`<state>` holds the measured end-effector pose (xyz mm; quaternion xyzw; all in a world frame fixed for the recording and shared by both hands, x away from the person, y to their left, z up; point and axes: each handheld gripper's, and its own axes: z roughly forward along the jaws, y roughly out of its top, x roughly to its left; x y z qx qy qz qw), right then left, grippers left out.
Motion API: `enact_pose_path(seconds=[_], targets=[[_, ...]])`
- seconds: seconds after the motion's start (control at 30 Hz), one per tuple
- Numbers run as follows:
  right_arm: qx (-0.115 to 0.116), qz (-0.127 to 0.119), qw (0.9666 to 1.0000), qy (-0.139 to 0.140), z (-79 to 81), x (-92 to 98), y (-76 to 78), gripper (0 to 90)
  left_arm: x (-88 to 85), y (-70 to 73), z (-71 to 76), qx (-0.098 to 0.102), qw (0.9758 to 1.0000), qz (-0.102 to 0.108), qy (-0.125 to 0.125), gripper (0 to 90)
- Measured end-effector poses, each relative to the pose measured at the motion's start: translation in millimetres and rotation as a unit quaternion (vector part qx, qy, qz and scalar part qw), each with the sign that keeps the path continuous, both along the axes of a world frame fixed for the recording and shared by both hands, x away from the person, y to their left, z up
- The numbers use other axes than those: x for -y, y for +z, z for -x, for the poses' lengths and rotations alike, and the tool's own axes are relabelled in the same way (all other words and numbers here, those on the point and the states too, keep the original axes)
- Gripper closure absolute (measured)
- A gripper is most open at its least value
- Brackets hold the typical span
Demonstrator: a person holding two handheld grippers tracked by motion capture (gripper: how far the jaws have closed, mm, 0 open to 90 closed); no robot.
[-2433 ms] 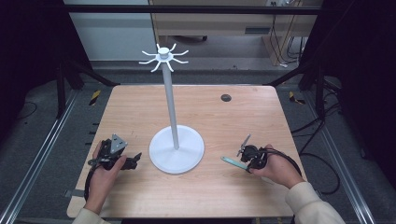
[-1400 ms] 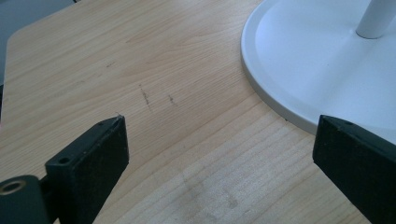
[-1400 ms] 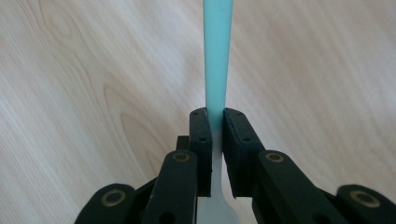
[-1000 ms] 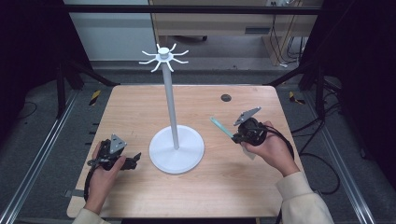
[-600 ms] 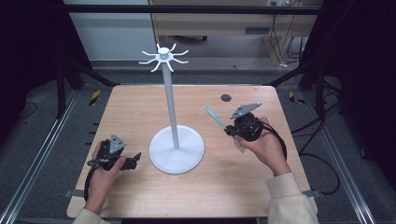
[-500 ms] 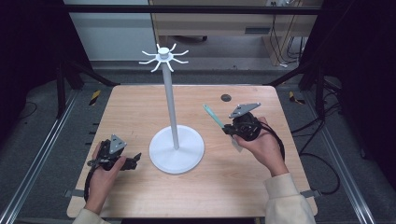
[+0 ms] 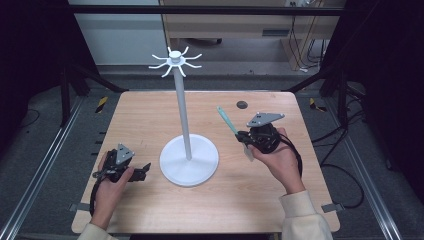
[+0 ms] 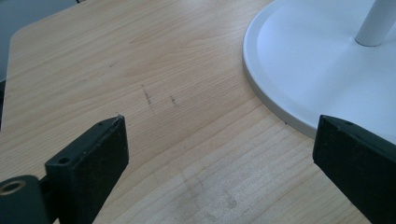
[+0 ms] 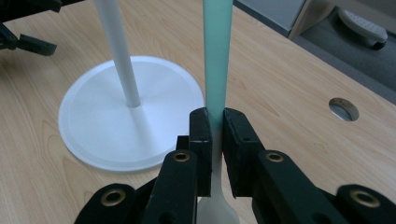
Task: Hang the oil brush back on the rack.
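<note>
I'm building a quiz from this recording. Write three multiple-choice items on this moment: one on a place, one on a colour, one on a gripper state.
1. Where does the white stand sit on the table?
A. near the middle
B. at the far right corner
C. off the table

2. What colour is the handle of the utensil held in the right gripper?
A. red
B. mint green
C. black

3. How is the left gripper?
A. shut on the stand's pole
B. shut on the utensil
C. open, with nothing between its fingers

Answers:
1 A, the high view shows the round base between the two hands, at mid-table.
2 B, the right gripper view shows a pale green handle rising from the shut fingers.
3 C, the left gripper view shows its fingers wide apart over bare wood.
</note>
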<state>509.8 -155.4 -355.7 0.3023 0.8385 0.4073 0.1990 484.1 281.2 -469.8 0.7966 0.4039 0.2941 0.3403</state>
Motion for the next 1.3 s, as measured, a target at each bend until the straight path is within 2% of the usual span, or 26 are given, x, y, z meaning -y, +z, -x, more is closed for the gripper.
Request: enact_pose_path(seconds=[0.1,0.33,0.73,0.9,1.3], targets=[[0.01,-0.012,0.9999,0.0,2.1,-0.3,0.8,82.4,1.0,0.0,0.2,0.001,1.0,0.0,-0.001,3.2],[0.018,-0.021,0.9996,0.003,3.3,-5.6,-0.4,82.4,-0.1,0.3,0.2,0.0,1.0,0.002,0.0,3.2],[0.031,-0.059,0.9978,0.007,6.6,-10.3,2.1,82.4,-1.1,0.4,-0.5,0.002,1.0,0.003,0.001,3.1],[0.035,-0.082,0.996,0.005,9.9,-9.3,5.4,82.4,-0.2,1.0,0.3,0.003,1.0,0.003,0.0,3.1],[0.051,-0.112,0.9923,0.011,16.8,-9.8,17.5,82.4,-0.5,1.1,-0.1,0.003,1.0,0.003,0.0,3.1]])
